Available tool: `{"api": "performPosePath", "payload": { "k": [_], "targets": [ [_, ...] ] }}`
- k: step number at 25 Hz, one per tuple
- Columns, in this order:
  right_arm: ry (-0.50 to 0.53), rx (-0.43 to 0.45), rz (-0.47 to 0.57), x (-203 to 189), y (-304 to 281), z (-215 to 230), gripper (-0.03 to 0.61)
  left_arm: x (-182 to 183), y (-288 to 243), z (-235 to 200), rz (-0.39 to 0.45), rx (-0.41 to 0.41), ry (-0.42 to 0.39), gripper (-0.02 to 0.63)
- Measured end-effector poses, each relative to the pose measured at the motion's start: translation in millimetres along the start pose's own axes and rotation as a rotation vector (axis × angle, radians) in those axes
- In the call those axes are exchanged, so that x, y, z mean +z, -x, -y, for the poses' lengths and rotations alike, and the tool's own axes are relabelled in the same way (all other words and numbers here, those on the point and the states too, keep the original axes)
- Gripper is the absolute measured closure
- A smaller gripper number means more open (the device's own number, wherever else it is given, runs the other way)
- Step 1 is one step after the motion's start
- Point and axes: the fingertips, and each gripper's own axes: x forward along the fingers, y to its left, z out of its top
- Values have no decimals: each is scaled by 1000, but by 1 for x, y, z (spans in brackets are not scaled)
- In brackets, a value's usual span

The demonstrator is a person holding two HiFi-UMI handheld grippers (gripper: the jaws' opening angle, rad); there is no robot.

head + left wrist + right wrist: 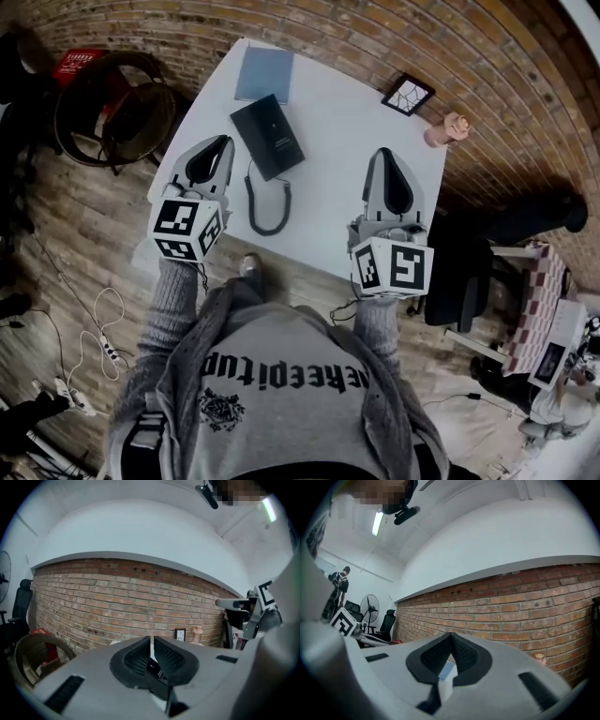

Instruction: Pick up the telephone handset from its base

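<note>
The head view looks steeply down from above the person onto the white desk (347, 141), with the brick wall (375, 37) along the desk's far side. The left gripper view rides on the left gripper (151, 641). It faces about level along its fingers (136, 658), which fill the near foreground, toward that far wall. The right gripper view sits likewise on the right gripper (450, 637), further right, and faces the same wall. All three views share the brick wall and the pink figurine (447, 129) at the desk's far right. The head and left gripper views also share the picture frame (408, 95).
</note>
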Motion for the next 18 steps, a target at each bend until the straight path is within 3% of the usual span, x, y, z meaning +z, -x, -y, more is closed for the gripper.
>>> {"api": "performPosePath", "payload": {
  "k": [8, 11, 18],
  "targets": [
    [23, -5, -62, -20, -14, -3, 575, -73, -35, -10, -197, -68, 126, 594],
    [27, -13, -78, -27, -19, -1, 575, -98, -47, -16, -261, -80, 174, 535],
    [43, -35, -115, -38, -23, 7, 575, -148, -69, -24, -372, -86, 302, 511]
  ]
}}
